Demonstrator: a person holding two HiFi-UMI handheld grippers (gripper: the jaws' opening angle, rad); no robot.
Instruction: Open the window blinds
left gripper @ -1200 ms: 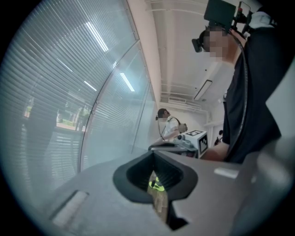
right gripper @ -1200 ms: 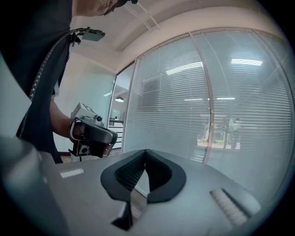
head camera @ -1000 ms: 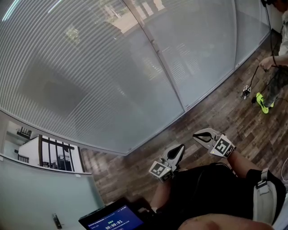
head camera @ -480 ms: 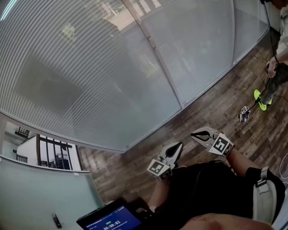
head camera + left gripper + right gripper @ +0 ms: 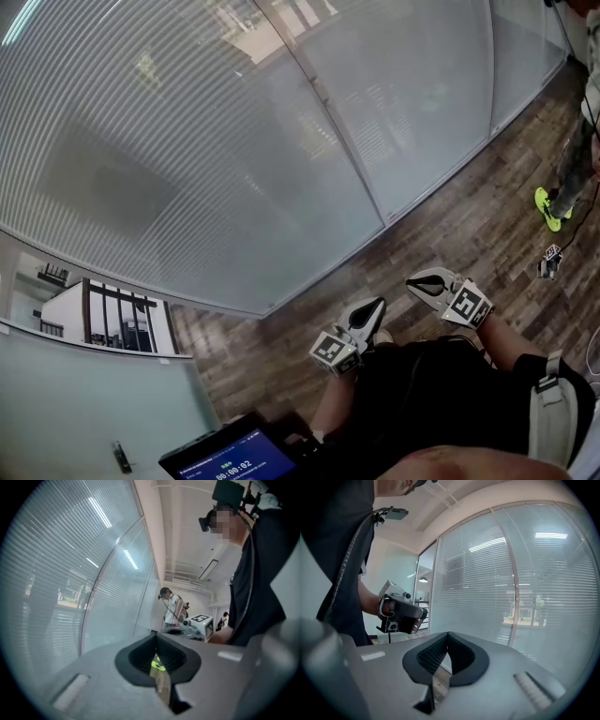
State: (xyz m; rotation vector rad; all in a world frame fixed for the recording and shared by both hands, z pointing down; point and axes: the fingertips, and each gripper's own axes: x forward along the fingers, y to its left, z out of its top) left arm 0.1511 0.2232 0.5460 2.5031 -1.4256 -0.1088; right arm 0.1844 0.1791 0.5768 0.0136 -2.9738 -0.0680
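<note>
Window blinds (image 5: pixel 187 141): slats shut, behind glass wall ahead, above wood floor (image 5: pixel 450 225). Step: approach only, nothing engaged. Left gripper (image 5: pixel 377 306) & right gripper (image 5: pixel 412 282): jaws together, empty, low nr waist, well apart from blinds. Next, prob.: locate control (none visible), open jaws, grip.

A brown wood floor (image 5: pixel 441 234) lies below. At its right edge stands a person (image 5: pixel 574 169) in a bright green shoe (image 5: pixel 546 208). A small gadget (image 5: pixel 550 262) hangs nearby. A little screen (image 5: pixel 239 461) glows blue.
</note>
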